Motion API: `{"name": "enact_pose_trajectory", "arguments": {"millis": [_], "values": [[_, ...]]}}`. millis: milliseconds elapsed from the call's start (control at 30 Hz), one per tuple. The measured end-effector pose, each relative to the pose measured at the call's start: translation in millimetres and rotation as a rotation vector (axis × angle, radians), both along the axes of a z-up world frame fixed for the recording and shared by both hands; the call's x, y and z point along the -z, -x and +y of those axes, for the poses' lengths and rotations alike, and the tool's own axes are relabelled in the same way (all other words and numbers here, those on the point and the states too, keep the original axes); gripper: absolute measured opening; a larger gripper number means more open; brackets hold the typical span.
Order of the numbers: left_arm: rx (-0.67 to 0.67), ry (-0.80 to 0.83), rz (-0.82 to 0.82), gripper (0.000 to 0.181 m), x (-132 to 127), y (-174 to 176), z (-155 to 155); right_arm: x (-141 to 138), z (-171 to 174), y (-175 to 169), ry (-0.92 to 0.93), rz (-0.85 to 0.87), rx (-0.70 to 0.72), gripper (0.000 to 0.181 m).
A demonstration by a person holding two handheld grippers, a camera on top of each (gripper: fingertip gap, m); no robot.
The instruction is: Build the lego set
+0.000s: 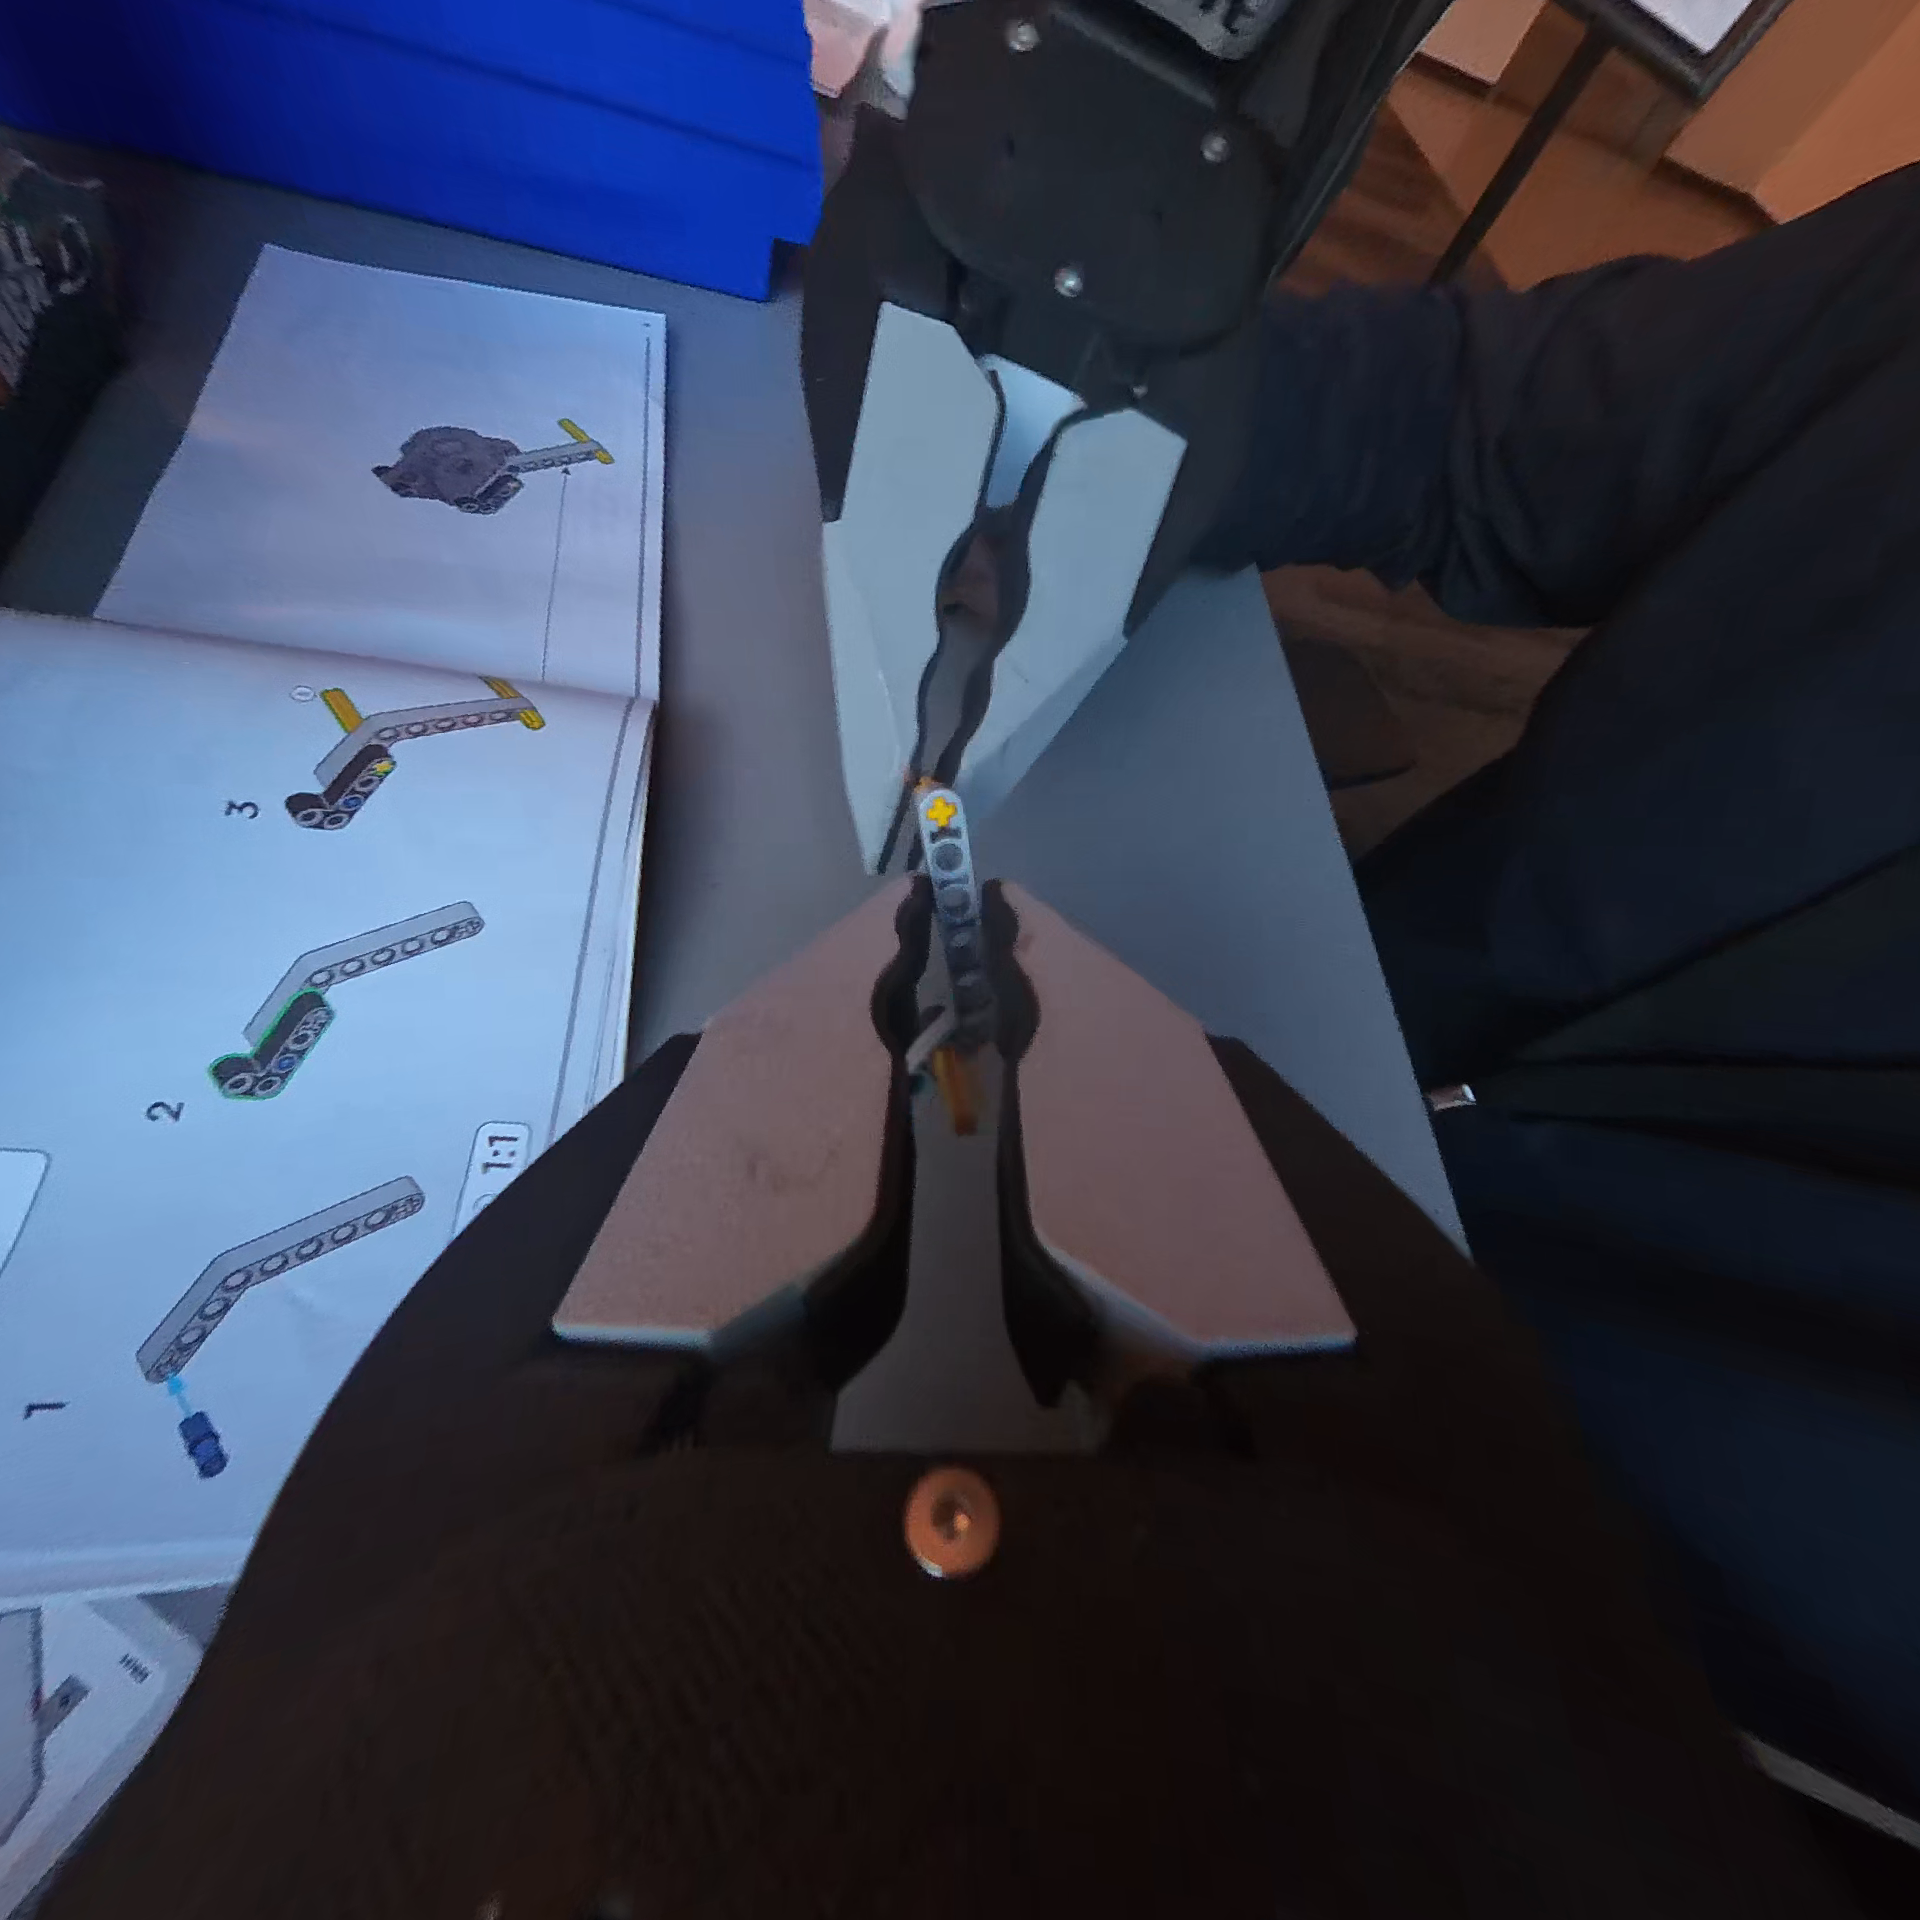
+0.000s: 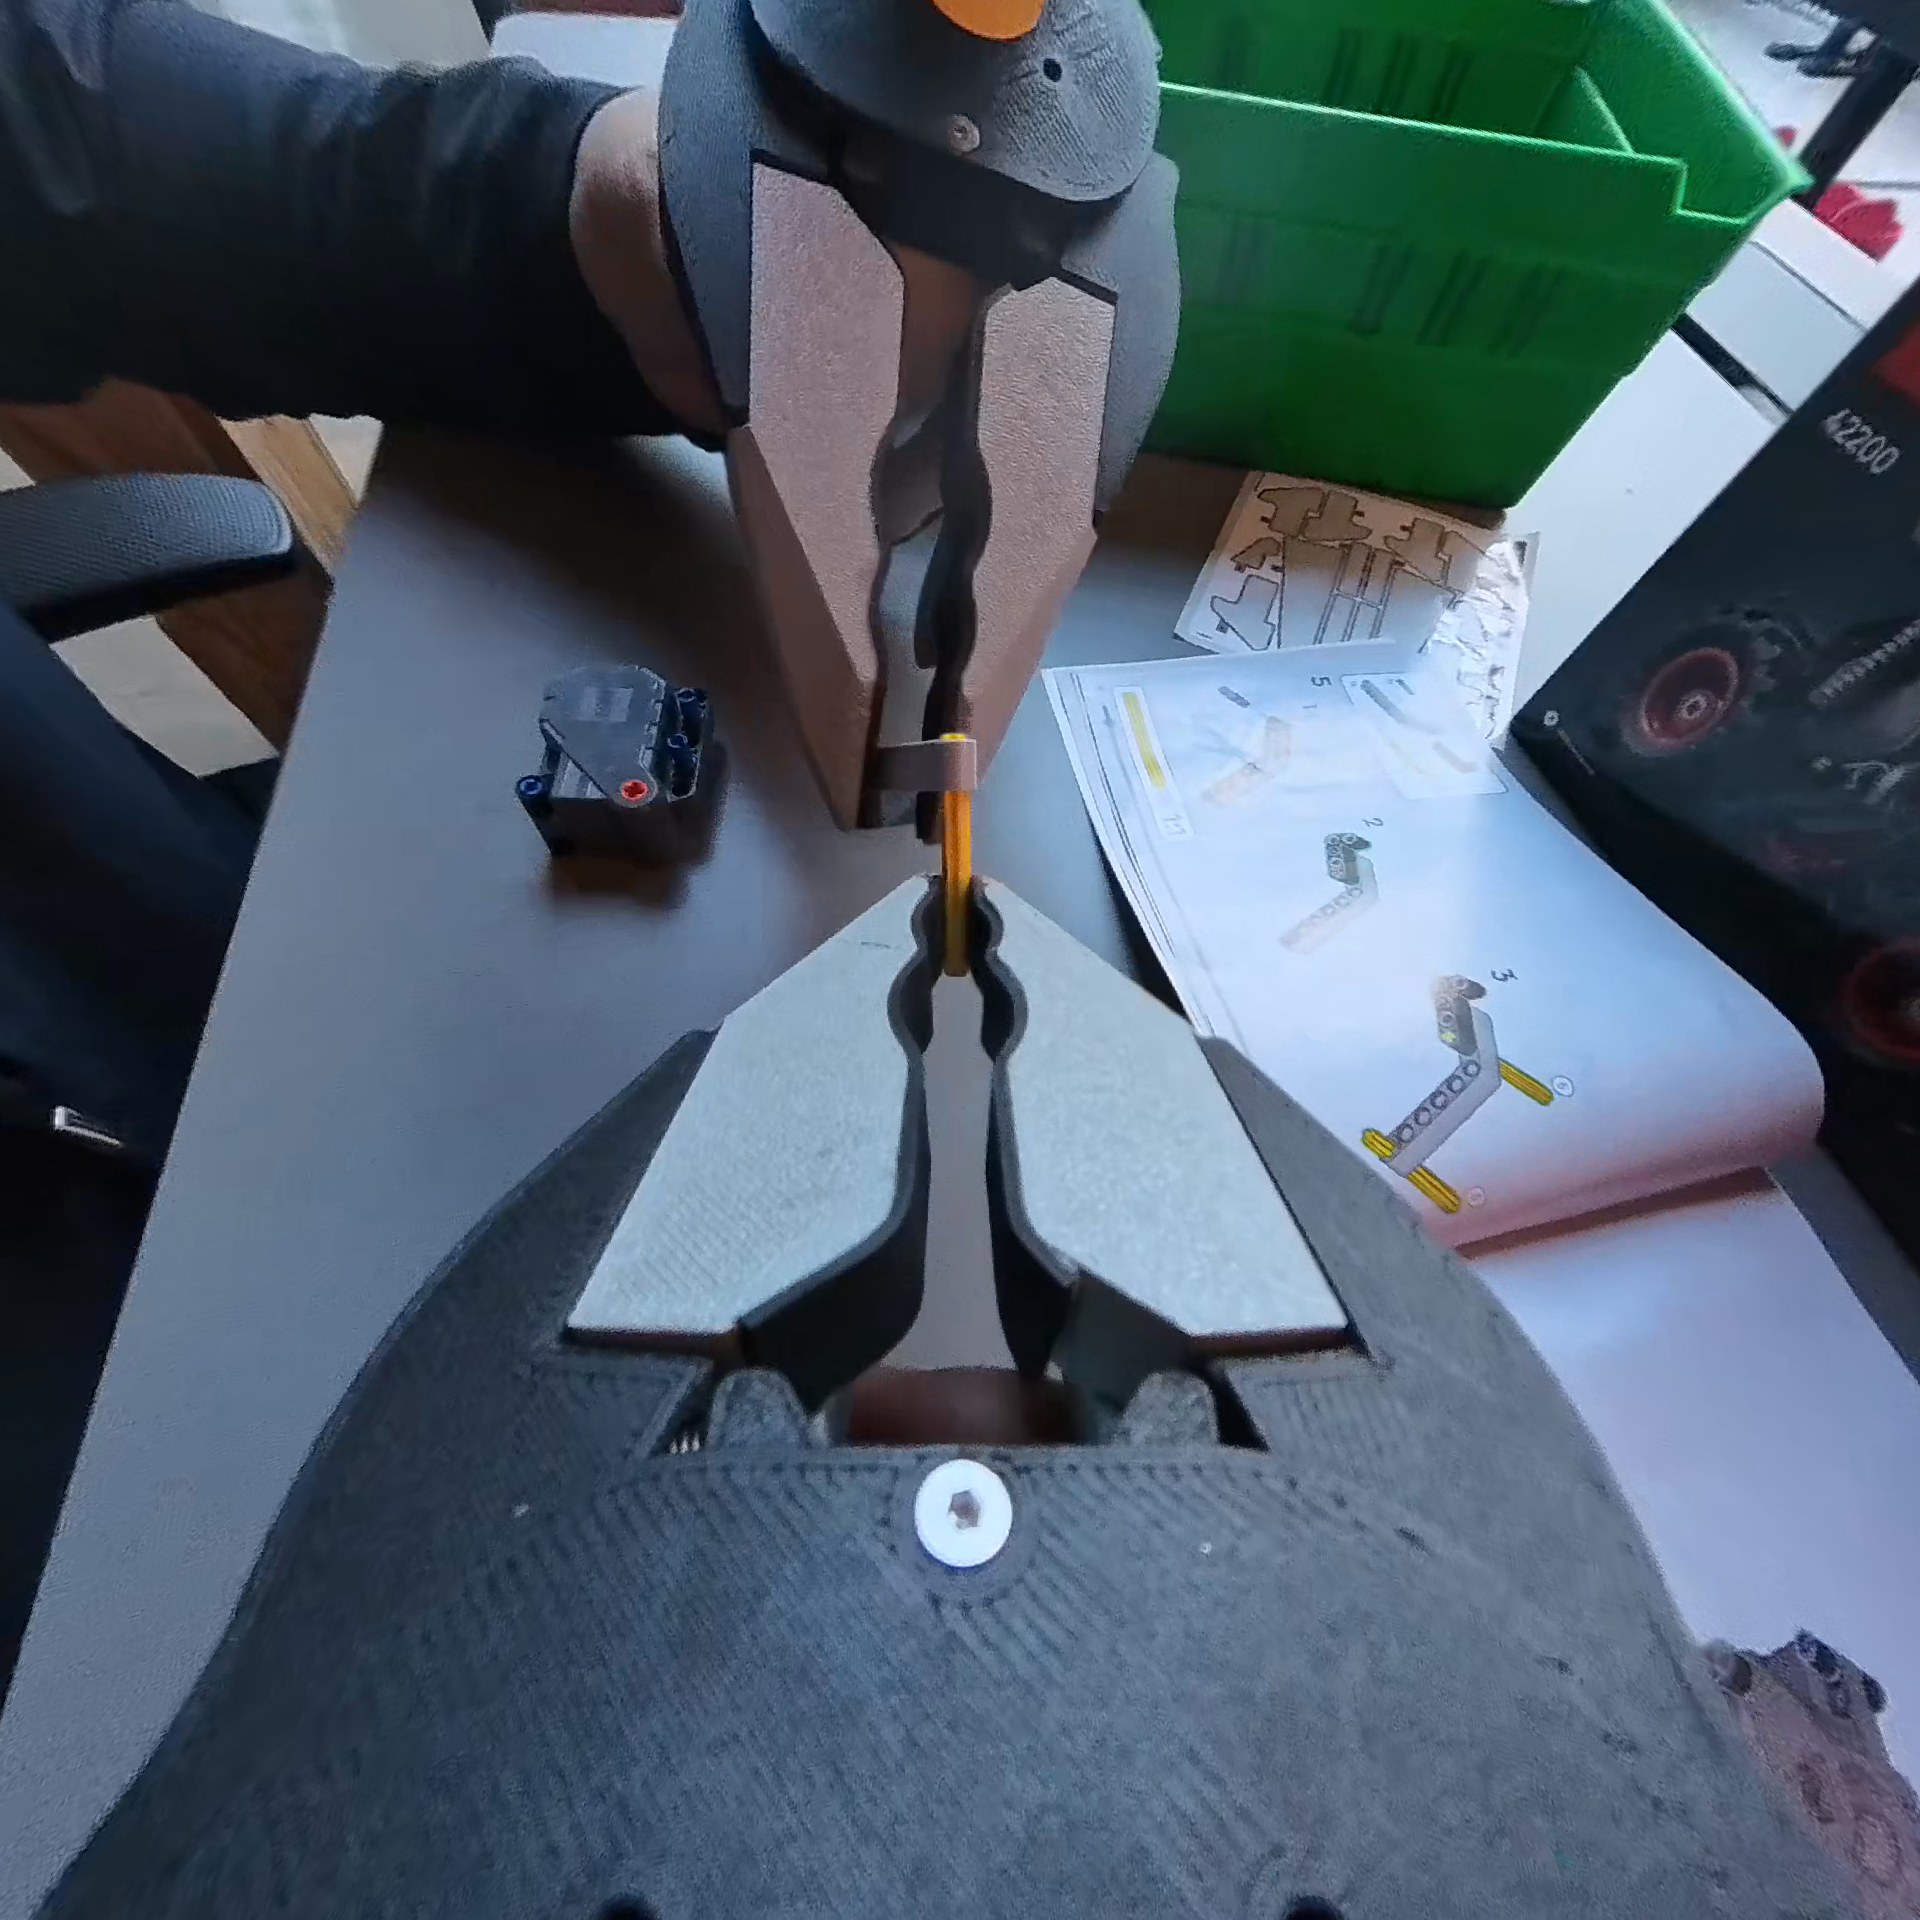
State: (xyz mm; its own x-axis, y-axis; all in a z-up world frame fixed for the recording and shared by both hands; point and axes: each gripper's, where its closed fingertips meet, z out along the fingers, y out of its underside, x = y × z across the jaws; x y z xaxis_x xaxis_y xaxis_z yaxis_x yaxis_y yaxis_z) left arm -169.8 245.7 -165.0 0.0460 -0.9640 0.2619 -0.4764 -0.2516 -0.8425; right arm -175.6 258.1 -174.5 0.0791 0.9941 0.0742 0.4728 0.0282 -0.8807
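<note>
My left gripper (image 1: 954, 902), with brown pads, is shut on a grey holed beam (image 1: 950, 858) and holds it above the grey table (image 1: 1143, 831). A yellow axle end (image 1: 940, 812) shows in the beam's end hole, and a second yellow axle (image 1: 961, 1096) sits between the fingers. My right gripper (image 2: 954, 888), with grey pads, is shut on the yellow axle (image 2: 957, 831), which runs into the beam (image 2: 930, 769). The left gripper (image 2: 920, 816) faces it tip to tip, as the right gripper (image 1: 914, 821) does in the left wrist view. A black block assembly (image 2: 618, 764) lies on the table.
An open instruction booklet (image 1: 312, 935) (image 2: 1403, 935) lies beside the grippers. A blue bin (image 1: 468, 125) and a green bin (image 2: 1403, 260) stand at the back. A sticker sheet (image 2: 1330, 561), a black set box (image 2: 1766, 727) and a chair armrest (image 2: 135, 540) are nearby. My two grippers' fingertips are within a few centimetres of each other.
</note>
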Motion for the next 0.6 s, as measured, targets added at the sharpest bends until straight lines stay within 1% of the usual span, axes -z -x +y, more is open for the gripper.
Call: {"name": "enact_pose_trajectory", "arguments": {"millis": [100,200,267,333,433,500,600], "values": [[-0.027,-0.039,-0.011,0.005,-5,2,3,-2,-4,1,-0.039,0.007,-0.027,0.003],[-0.047,-0.03,-0.095,0.004,-22,5,6,-7,-2,-1,-0.026,0.035,-0.019,0.011],[-0.057,-0.027,-0.146,0.004,-31,8,8,-12,0,-3,0.005,0.067,-0.018,0.009],[-0.065,-0.026,-0.149,0.005,-31,10,10,-22,0,-5,0.021,0.119,-0.025,0.004],[-0.074,-0.05,-0.15,0.004,-30,9,11,-35,1,-5,0.08,0.192,-0.017,0.007],[-0.06,-0.045,-0.156,0.004,-30,6,8,-36,0,-6,0.117,0.205,-0.025,0.001],[-0.058,-0.032,-0.149,0.004,-27,6,8,-35,0,-6,0.119,0.202,-0.025,0.001]]}}
